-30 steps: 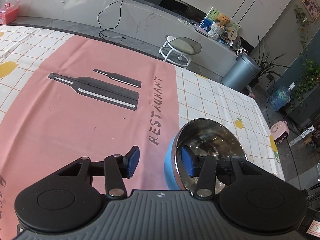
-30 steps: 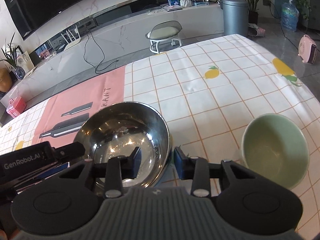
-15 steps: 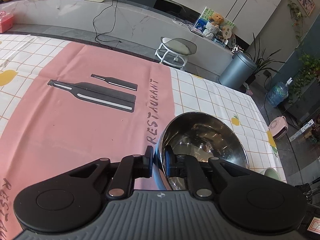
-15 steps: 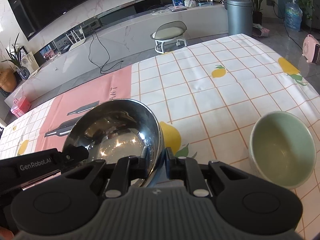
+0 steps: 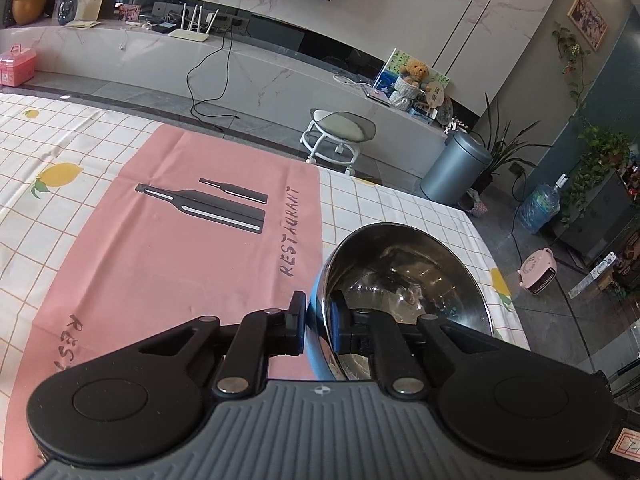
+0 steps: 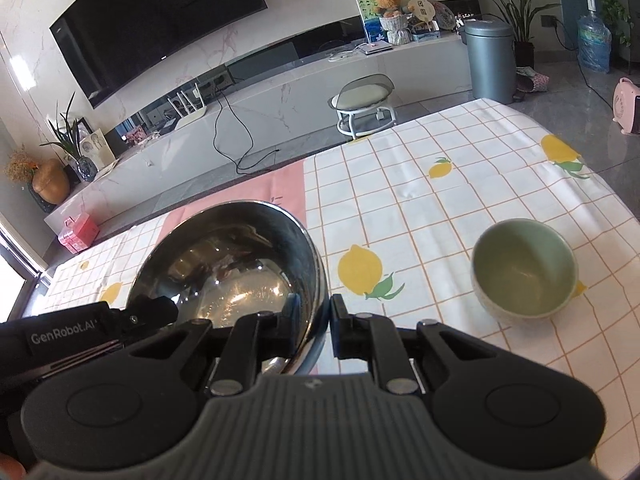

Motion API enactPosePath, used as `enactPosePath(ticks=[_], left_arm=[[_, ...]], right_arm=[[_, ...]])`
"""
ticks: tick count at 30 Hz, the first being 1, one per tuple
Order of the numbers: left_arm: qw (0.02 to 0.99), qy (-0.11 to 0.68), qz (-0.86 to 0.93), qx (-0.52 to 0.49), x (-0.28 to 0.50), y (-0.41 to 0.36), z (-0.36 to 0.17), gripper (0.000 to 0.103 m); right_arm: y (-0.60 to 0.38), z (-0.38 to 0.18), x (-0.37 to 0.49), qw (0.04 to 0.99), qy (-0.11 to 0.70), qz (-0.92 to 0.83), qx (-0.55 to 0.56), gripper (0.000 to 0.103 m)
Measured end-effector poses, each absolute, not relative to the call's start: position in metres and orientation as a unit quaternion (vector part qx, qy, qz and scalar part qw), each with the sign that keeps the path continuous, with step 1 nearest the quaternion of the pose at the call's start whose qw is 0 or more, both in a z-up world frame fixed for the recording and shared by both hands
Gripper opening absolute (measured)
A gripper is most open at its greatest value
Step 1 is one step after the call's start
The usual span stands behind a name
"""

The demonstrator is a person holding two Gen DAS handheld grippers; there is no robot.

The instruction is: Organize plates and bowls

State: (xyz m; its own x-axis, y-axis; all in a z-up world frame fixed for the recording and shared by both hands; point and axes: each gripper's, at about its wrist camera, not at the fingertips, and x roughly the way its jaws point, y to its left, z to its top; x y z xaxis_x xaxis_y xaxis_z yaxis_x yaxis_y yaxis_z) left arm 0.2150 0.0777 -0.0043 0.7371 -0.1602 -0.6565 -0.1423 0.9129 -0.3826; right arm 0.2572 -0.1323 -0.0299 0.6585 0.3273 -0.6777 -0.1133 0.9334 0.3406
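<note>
A steel bowl (image 5: 404,276) with a blue outside is held by both grippers, lifted and tilted above the table. My left gripper (image 5: 318,320) is shut on its left rim, one finger inside and one outside. My right gripper (image 6: 314,320) is shut on the right rim of the same bowl (image 6: 236,264). The left gripper's body also shows in the right wrist view (image 6: 80,332), at the bowl's left side. A pale green bowl (image 6: 524,272) stands upright and empty on the tablecloth, to the right of my right gripper.
The table has a white checked cloth with lemons (image 6: 440,208) and a pink mat (image 5: 180,248) printed with bottles. The table's right edge (image 5: 508,300) is close behind the steel bowl. A stool (image 5: 340,136) and a grey bin (image 5: 456,172) stand on the floor beyond.
Both grippers closed on the steel bowl's rim from open. The bowl has since risen and tilted, and both views now sit higher above the table.
</note>
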Motion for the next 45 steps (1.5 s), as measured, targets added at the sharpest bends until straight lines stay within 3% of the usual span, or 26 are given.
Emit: enactPosePath(ticks=[11,45], left_arm=[[0.908,0.369,-0.042,-0.194,0.183,0.042,0.004,0.014],[0.876,0.453,-0.099,-0.134,0.171,-0.044,-0.048,0.014]], right_arm=[[-0.178,-0.007,0.205,0.908,0.369,0.107,0.17,0.014],[-0.265,-0.052,0.16,0.897,0.395,0.017,0.199,0.014]])
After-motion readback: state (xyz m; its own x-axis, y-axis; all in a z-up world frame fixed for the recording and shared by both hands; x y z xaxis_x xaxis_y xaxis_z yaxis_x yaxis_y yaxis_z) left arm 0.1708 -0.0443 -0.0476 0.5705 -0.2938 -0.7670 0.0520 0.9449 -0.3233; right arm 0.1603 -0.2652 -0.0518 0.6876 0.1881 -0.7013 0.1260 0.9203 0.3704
